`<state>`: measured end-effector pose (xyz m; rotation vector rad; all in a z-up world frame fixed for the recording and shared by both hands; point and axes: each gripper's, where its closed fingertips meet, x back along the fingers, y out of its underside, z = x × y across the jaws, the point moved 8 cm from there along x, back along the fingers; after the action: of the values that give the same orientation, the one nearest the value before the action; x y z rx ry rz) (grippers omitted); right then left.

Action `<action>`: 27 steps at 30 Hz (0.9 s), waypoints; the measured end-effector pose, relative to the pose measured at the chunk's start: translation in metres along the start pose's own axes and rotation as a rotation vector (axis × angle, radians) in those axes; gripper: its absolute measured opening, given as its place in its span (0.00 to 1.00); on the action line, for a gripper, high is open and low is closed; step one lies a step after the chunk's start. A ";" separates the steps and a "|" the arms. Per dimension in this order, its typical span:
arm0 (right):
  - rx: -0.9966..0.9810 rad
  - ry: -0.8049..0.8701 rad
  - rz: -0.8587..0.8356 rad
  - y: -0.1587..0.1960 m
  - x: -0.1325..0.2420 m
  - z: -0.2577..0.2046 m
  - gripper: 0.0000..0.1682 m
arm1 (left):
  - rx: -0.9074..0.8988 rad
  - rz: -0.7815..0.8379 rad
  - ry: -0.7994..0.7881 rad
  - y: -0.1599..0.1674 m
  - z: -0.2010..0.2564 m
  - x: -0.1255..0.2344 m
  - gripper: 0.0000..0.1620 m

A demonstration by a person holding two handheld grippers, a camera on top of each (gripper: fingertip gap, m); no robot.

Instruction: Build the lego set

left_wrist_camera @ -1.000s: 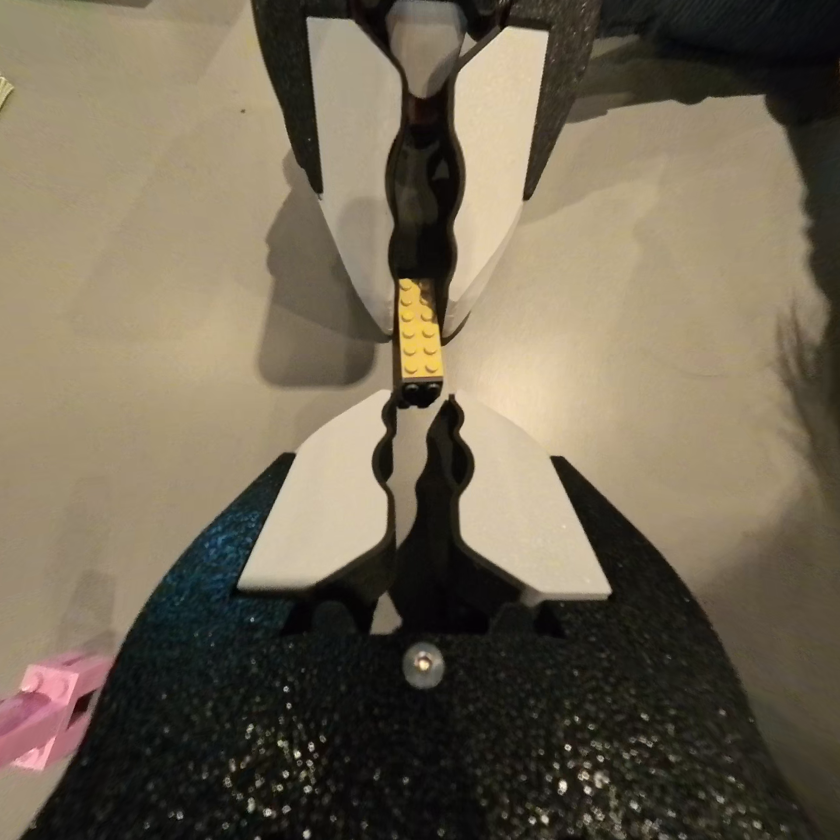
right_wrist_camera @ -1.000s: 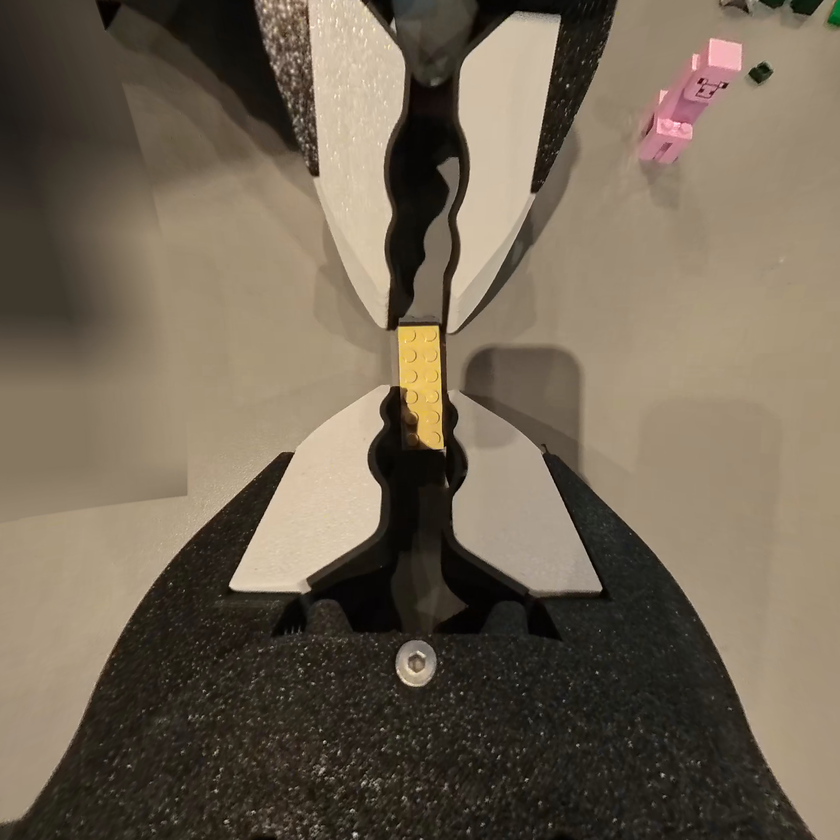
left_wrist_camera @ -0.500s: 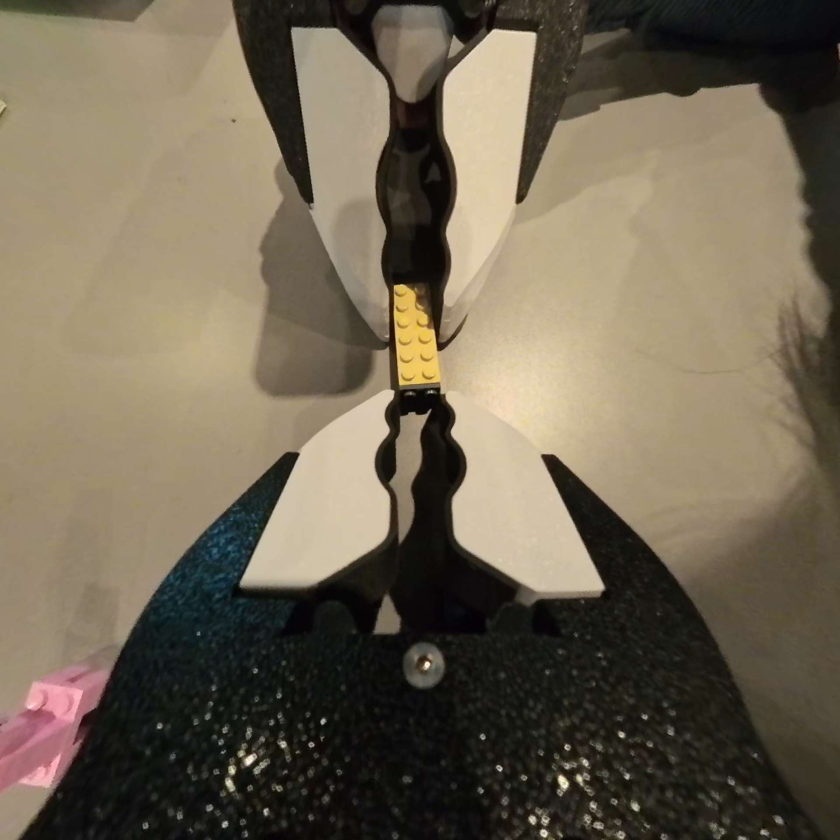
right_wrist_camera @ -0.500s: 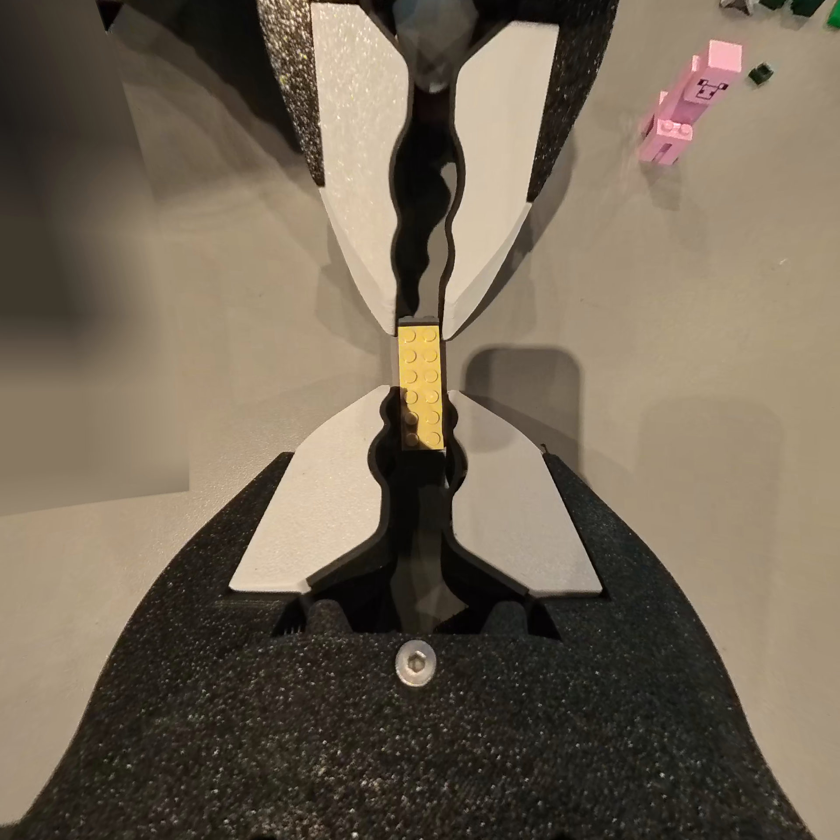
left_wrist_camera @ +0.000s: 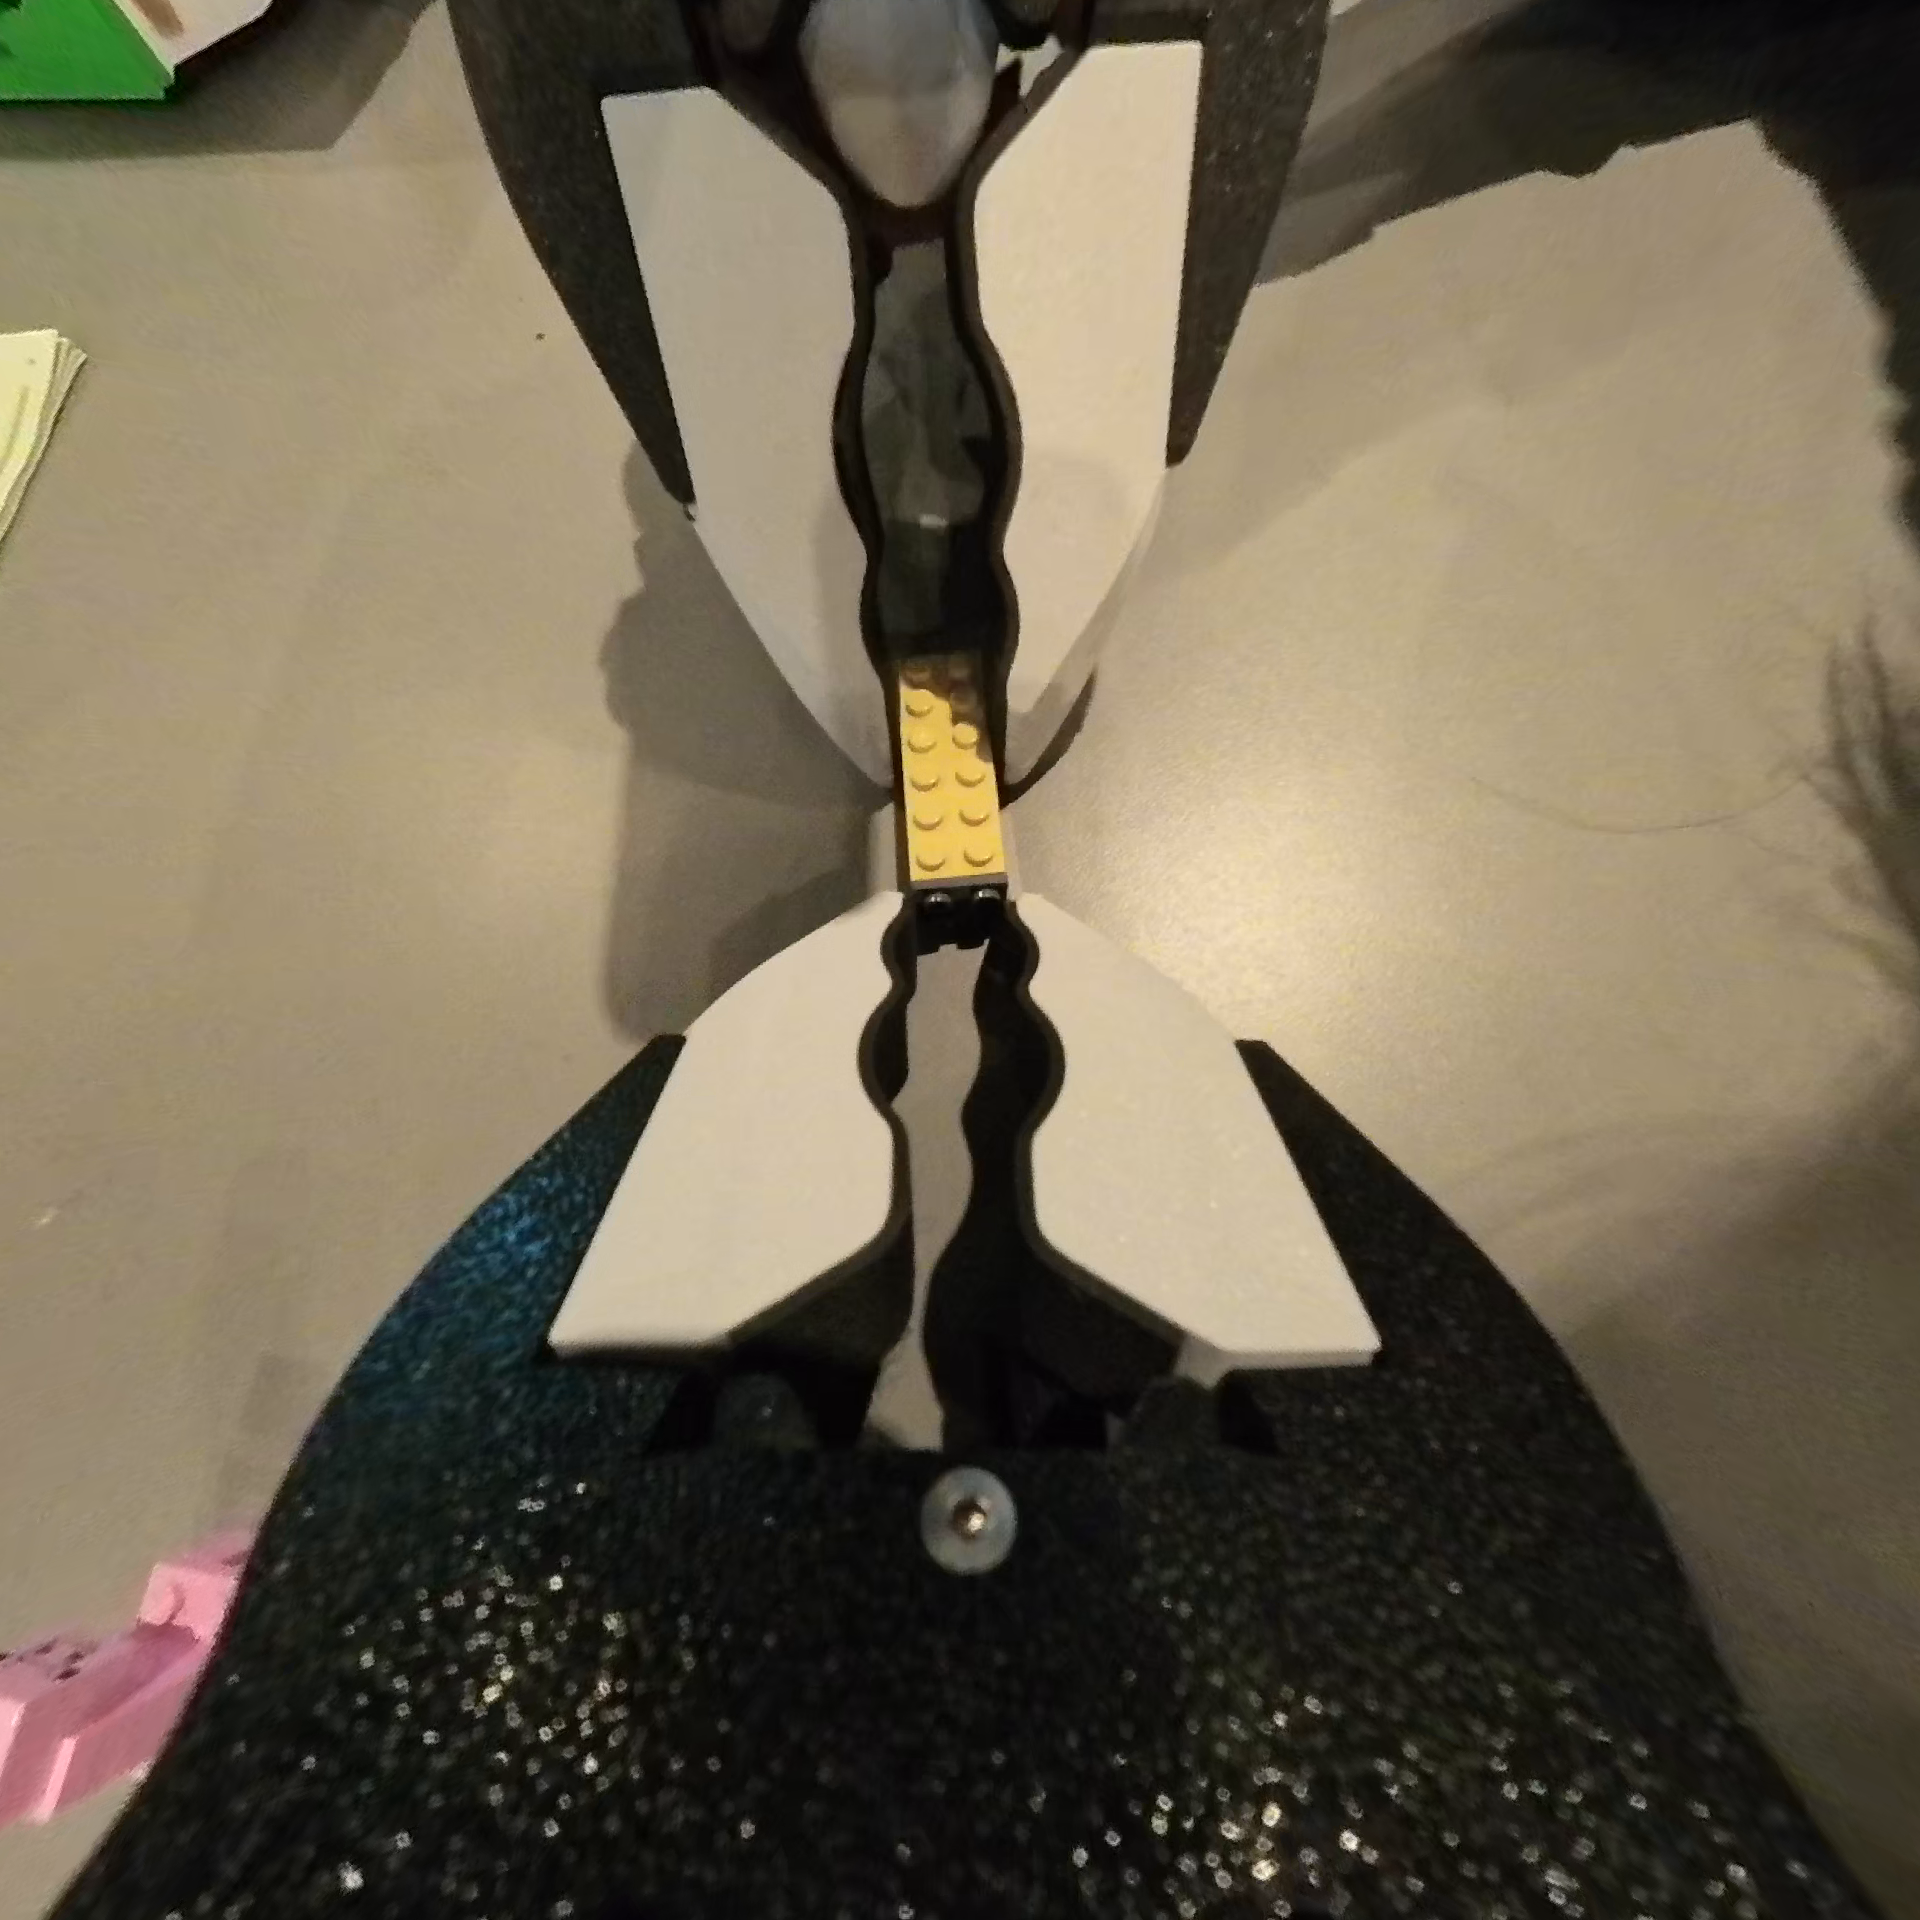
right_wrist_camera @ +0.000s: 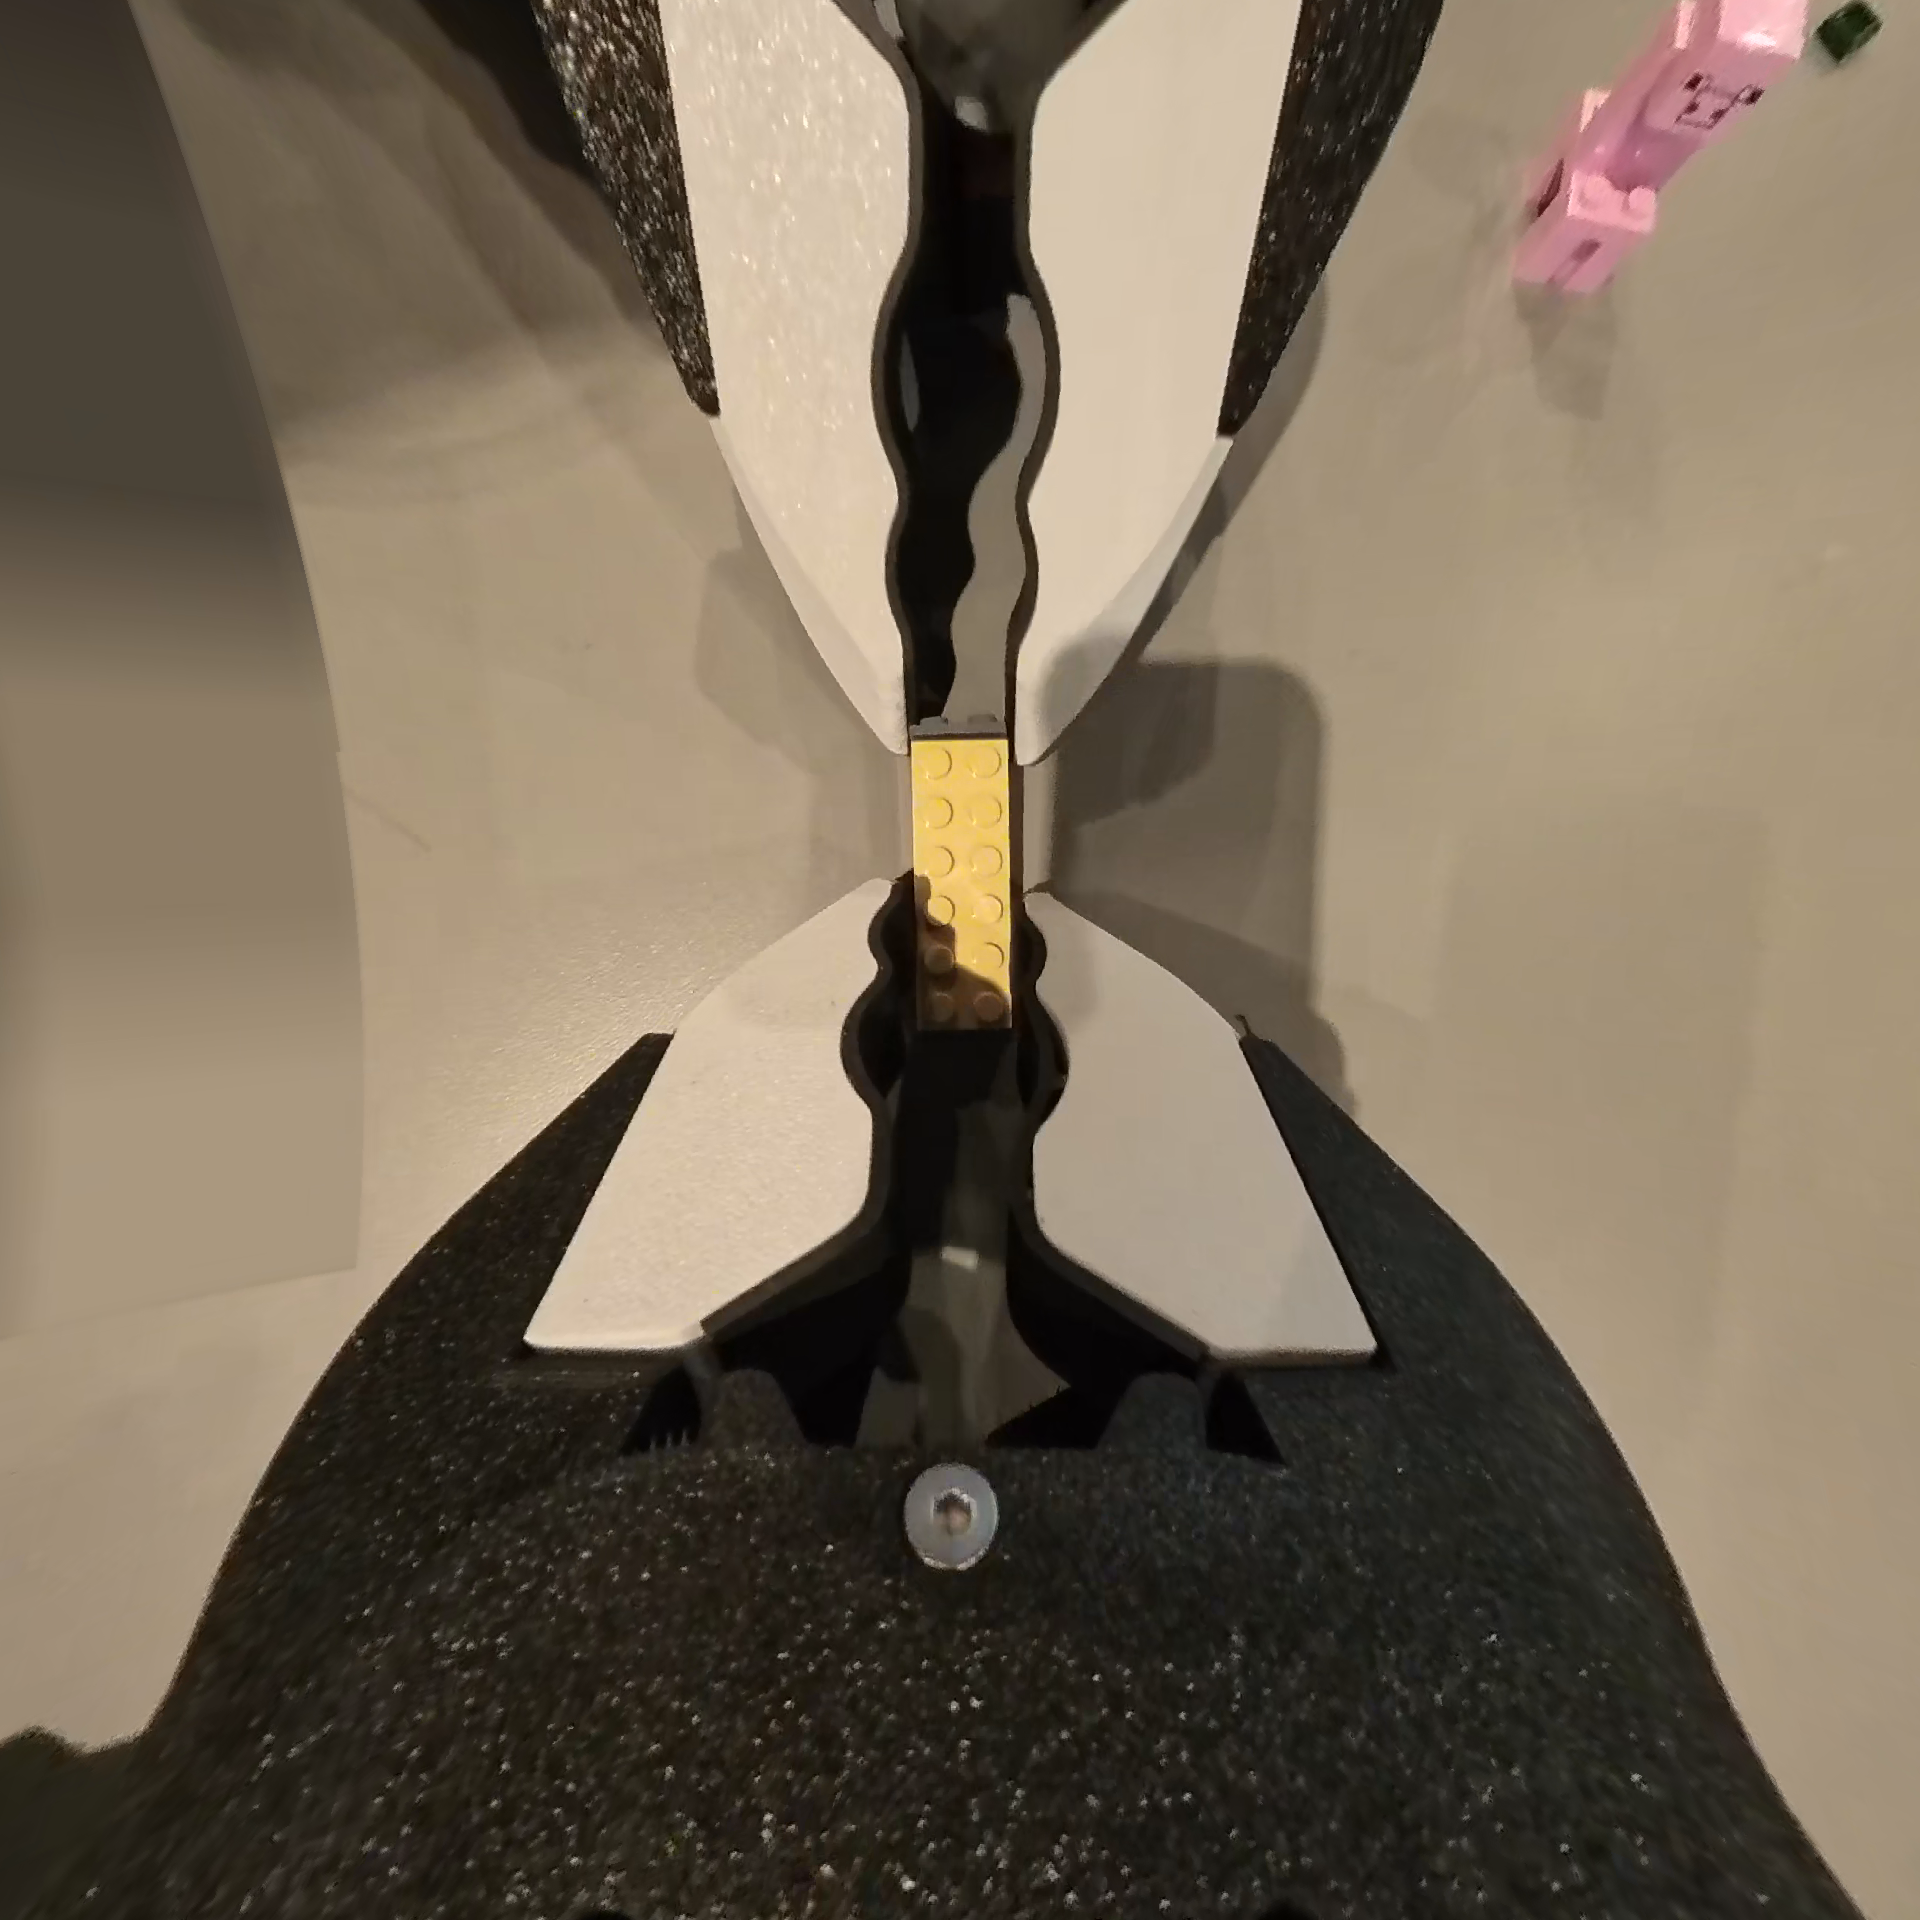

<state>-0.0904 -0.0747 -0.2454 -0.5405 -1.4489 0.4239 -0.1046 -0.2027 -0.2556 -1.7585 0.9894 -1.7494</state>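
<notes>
A yellow plate (left_wrist_camera: 951, 790) with two rows of studs sits on a black piece (left_wrist_camera: 958, 920) and is held above the grey table between both grippers, which face each other tip to tip. My left gripper (left_wrist_camera: 956, 914) is shut on the black piece's near end. My right gripper (left_wrist_camera: 954, 800) comes from the far side, shut on the yellow plate. In the right wrist view my right gripper (right_wrist_camera: 961, 888) clamps the near half of the yellow plate (right_wrist_camera: 961, 831). The left gripper (right_wrist_camera: 961, 743) closes on the far end.
A pink pig figure (right_wrist_camera: 1621, 156) lies on the table at the right view's upper right, with a small dark green piece (right_wrist_camera: 1844, 21) beside it. It also shows at the left view's lower left (left_wrist_camera: 83, 1683). A green box (left_wrist_camera: 73, 52) and a paper stack (left_wrist_camera: 26, 416) lie at the far left. My left and right fingertips are right by each other.
Both grippers have drifted slightly over the table with the plate still clamped between them. The green box and paper have come into the left view. Neither grip has changed.
</notes>
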 end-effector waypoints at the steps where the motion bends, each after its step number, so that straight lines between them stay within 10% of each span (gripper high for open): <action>1: -0.001 0.000 -0.006 0.000 0.000 0.000 0.10 | -0.001 0.000 0.000 0.000 0.000 0.000 0.09; 27: -0.056 0.026 -0.015 0.000 0.009 -0.003 0.19 | 0.061 -0.005 0.032 -0.002 0.001 -0.003 0.09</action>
<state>-0.0871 -0.0700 -0.2379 -0.5777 -1.4424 0.3647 -0.1036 -0.1994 -0.2560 -1.7020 0.9347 -1.7968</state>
